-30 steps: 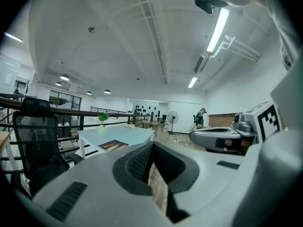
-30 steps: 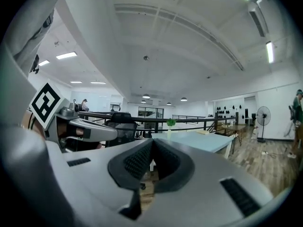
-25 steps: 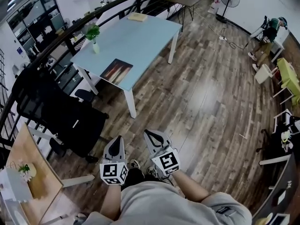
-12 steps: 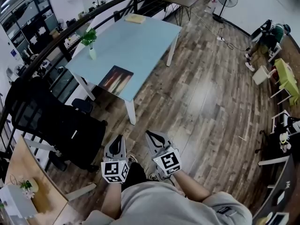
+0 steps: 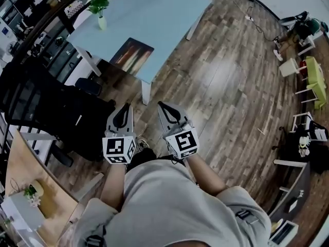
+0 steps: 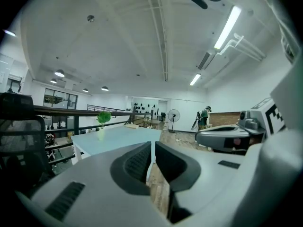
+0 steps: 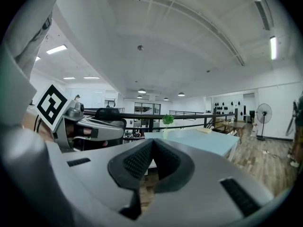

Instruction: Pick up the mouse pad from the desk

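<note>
The mouse pad [image 5: 132, 54], dark with reddish streaks, lies flat near the front edge of the light-blue desk [image 5: 154, 19]. Both grippers are held in front of the person's body over the wooden floor, short of the desk. My left gripper [image 5: 125, 107] points toward the desk's near corner with its jaws shut on nothing. My right gripper [image 5: 160, 105] is beside it, also shut and empty. In the left gripper view the closed pads [image 6: 142, 162] frame the desk [image 6: 118, 138]. In the right gripper view the desk [image 7: 199, 138] shows, but the pad is not visible.
A small plant in a vase [image 5: 100, 6] stands on the desk's left side. A black office chair [image 5: 46, 107] stands left of me, and a wooden desk [image 5: 25, 189] at lower left. A white desk leg [image 5: 145, 92] is just ahead. A person [image 5: 303, 27] stands far right.
The desk and mouse pad have come closer and lower in the head view as the person walked toward them. Both grippers stay shut, side by side, now higher in the frame.
</note>
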Available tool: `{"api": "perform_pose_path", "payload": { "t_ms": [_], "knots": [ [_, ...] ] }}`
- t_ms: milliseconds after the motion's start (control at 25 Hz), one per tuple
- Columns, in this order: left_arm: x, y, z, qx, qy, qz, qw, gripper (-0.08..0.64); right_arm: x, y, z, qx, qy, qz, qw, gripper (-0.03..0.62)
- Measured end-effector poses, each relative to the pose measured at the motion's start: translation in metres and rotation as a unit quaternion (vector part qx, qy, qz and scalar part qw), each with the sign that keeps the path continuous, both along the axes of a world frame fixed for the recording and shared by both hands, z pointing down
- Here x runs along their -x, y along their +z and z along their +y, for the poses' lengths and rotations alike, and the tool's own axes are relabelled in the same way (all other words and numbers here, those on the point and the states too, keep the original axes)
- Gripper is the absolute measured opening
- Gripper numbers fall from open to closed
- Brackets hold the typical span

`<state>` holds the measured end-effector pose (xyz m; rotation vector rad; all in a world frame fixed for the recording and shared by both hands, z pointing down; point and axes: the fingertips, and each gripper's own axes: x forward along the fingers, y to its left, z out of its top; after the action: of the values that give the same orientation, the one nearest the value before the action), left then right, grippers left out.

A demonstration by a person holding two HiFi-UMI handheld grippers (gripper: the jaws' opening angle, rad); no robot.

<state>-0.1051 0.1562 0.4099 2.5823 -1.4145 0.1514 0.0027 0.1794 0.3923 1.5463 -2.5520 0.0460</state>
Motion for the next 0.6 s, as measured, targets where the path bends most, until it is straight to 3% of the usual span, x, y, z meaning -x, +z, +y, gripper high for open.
{"api": "perform_pose_path", "payload": {
  "t_ms": [600],
  "knots": [
    [0.015, 0.026, -0.069, 0.032, 0.0, 0.019, 0.9993, 0.04, 0.013, 0.019, -0.067, 0.021, 0.005, 0.01, 1.0, 0.005]
  ]
}}
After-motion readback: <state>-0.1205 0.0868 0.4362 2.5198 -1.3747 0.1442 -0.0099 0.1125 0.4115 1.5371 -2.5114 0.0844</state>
